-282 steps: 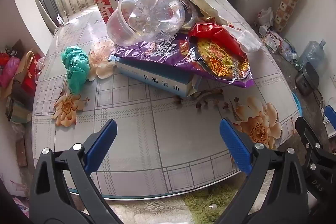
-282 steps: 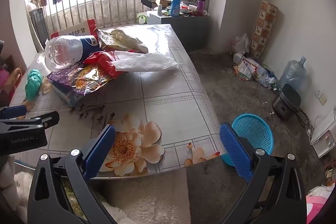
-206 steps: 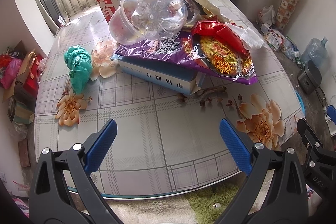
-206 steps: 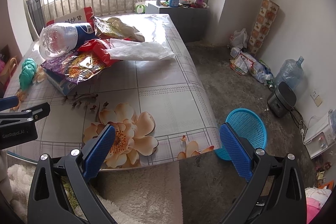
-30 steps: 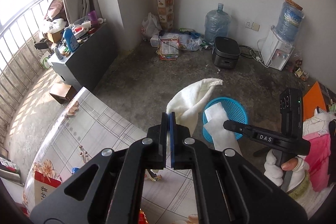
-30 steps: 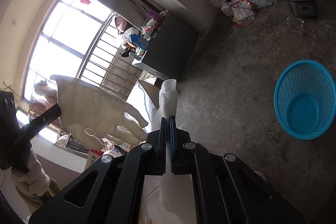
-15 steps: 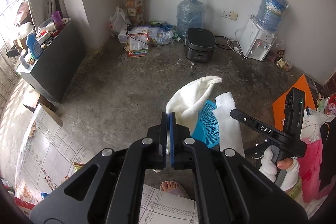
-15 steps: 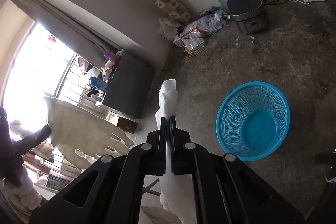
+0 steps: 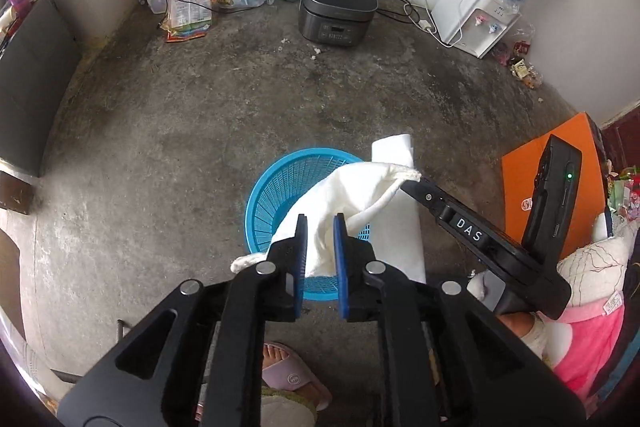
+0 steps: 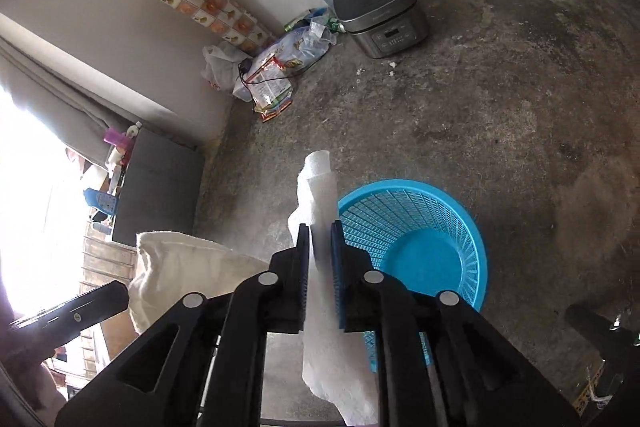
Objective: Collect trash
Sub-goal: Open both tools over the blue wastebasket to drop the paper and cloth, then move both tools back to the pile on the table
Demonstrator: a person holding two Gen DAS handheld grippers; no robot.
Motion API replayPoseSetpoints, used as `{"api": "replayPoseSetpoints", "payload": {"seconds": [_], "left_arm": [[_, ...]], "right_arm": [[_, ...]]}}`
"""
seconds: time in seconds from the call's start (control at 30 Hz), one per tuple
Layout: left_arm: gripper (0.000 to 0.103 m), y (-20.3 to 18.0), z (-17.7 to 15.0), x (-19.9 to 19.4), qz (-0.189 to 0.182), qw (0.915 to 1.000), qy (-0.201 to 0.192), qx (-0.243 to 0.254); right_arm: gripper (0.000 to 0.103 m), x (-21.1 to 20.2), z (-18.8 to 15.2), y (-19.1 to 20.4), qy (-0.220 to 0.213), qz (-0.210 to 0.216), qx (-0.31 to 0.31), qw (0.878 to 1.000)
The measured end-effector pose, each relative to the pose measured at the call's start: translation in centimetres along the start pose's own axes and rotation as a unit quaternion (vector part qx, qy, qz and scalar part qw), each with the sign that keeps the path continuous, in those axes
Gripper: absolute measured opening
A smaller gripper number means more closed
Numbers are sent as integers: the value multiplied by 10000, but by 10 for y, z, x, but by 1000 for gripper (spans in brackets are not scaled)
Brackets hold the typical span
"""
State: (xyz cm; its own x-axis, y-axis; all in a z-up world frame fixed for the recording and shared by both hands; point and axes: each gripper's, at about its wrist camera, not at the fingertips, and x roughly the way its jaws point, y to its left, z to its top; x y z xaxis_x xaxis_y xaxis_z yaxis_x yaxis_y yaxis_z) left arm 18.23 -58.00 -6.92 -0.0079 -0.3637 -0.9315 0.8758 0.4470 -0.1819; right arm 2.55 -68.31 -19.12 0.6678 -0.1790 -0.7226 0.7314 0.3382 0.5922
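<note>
- Standing on the bare concrete floor (image 9: pixel 168 131), the blue basket (image 9: pixel 280 187) sits below both tools, with nothing visible inside it.
- Right gripper (image 10: pixel 320 227) hangs over the basket's near rim; its blue pads are slightly parted, with a white paper towel (image 10: pixel 316 187) between them, sticking up past the tips and drooping beneath.
- Left gripper (image 9: pixel 320 223) is likewise slightly parted above the basket, a cream cloth glove (image 9: pixel 352 187) lying loosely between its pads, whether gripped I cannot tell.
</note>
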Motion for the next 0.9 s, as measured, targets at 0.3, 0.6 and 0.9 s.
{"api": "replayPoseSetpoints", "payload": {"seconds": [0.3, 0.6, 0.9], "left_arm": [[44, -6, -9, -16, 286, 9987, -378, 211], [68, 8, -70, -164, 509, 9874, -1450, 377], [86, 38, -181, -305, 685, 9606, -2682, -253]], "right_arm": [[42, 13, -17, -32, 4, -504, 139, 9986], [61, -68, -32, 50, -983, -76, -947, 9906], [96, -169, -86, 150, -2002, 423, -2383, 9494]]}}
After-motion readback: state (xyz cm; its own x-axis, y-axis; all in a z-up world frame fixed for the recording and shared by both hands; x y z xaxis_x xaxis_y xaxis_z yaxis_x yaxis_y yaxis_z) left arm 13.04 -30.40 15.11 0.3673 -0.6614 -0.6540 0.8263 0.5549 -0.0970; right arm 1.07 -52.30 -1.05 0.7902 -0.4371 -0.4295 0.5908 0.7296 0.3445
